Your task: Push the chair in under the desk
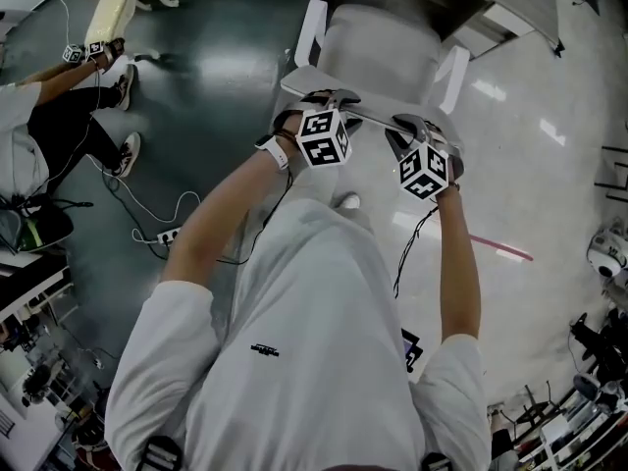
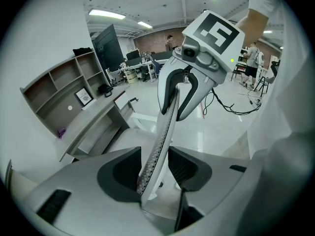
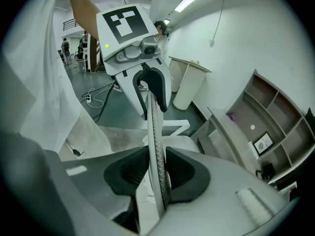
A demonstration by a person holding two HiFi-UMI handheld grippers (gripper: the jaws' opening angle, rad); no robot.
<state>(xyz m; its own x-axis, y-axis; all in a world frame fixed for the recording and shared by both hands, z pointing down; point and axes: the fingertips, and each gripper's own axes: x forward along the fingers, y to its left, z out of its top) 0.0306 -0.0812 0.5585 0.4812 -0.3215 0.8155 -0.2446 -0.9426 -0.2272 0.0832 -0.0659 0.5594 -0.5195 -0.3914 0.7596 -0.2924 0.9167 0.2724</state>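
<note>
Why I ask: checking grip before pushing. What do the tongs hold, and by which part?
Left tongs and right tongs clamp the chair by the top edge of its mesh backrest.

Chair [image 1: 378, 52] before desk [image 2: 93, 124], left tongs [image 1: 319, 98], right tongs [image 1: 412, 126] on its back

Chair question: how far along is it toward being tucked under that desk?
Done: the left gripper and right gripper are both closed on the top edge of the backrest of the chair. In hand: the chair is held facing the desk. Left: its seat looks not yet under the desk, so the push in remains.
</note>
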